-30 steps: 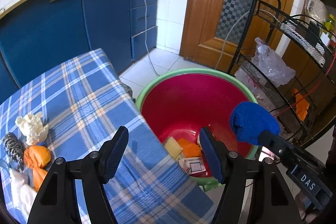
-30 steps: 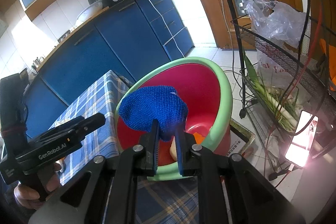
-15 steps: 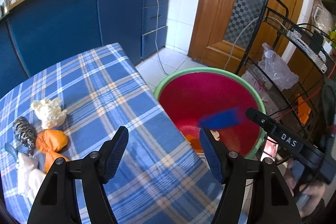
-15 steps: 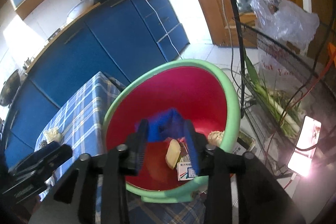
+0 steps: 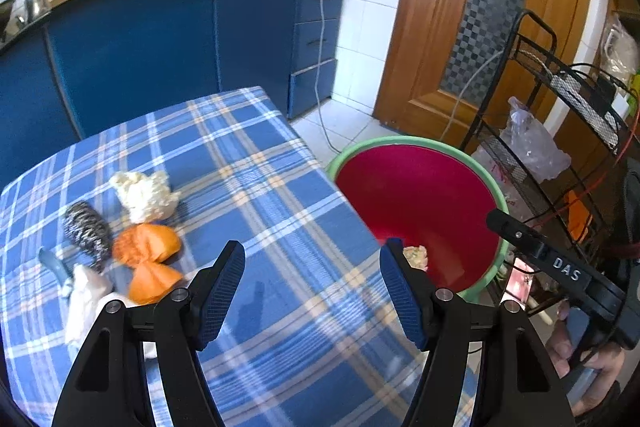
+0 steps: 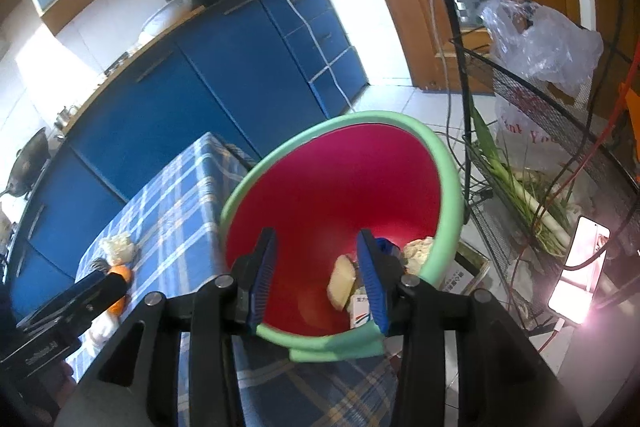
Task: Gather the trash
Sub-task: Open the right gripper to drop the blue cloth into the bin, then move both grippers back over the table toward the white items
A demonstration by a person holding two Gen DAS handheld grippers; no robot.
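Trash remaining, on the blue plaid tablecloth (image 5: 256, 187), clustered at its left side, well apart from the bin:
- White crumpled wad (image 5: 144, 195) — soft, light, puffy; a pinch across the middle should hold.
- Orange crumpled paper (image 5: 149, 261) — thin, creased, near weightless; best taken at the narrow waist.
- Steel-wool scourer (image 5: 87, 231) — springy, rough, grips easily.
- White tissue (image 5: 86, 301) — limp, likely to drape.

Bin: red plastic basin with green rim (image 6: 440, 155), just beside the table edge, holding a yellowish sponge piece (image 6: 341, 286), a small carton and a blue cloth, partly hidden.

Left gripper (image 5: 312, 289): spread wide, empty, over the cloth. Right gripper (image 6: 316, 281): spread, empty, above the basin.
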